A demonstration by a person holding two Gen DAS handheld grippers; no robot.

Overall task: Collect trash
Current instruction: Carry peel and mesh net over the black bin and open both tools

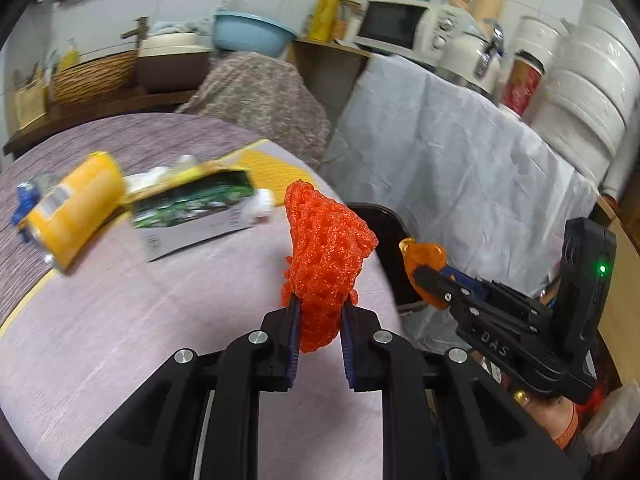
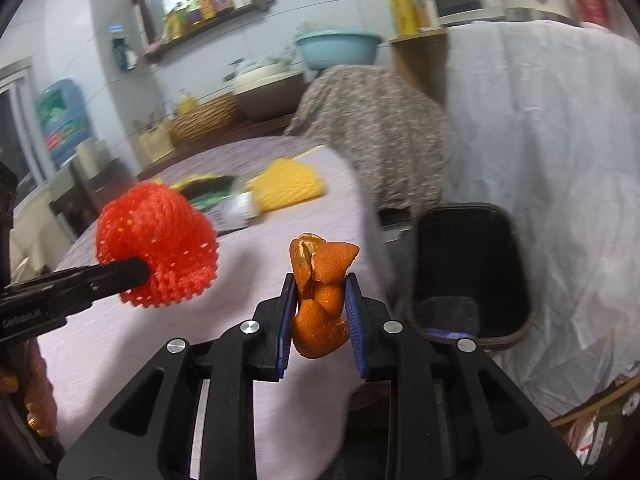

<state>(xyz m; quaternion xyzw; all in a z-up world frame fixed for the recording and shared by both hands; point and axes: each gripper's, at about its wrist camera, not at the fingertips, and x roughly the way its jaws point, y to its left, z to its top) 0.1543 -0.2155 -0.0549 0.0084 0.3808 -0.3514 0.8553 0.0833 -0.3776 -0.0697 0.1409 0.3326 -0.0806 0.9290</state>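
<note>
Left tongs (image 1: pixel 320 312) are clamping a red foam fruit net (image 1: pixel 326 256), right tongs (image 2: pixel 320 312) are pinching curled orange peel (image 2: pixel 320 296); both loads are being carried, and next probably calls for release over the black plastic bin (image 2: pixel 472 264) just right of the right tongs.

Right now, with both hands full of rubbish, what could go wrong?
The orange peel sits loosely in the right gripper, so it could slip before reaching the black bin. The red foam net in the left gripper is springy and might snag on the jaws. The bin stands below the table edge, so drops could miss.
</note>
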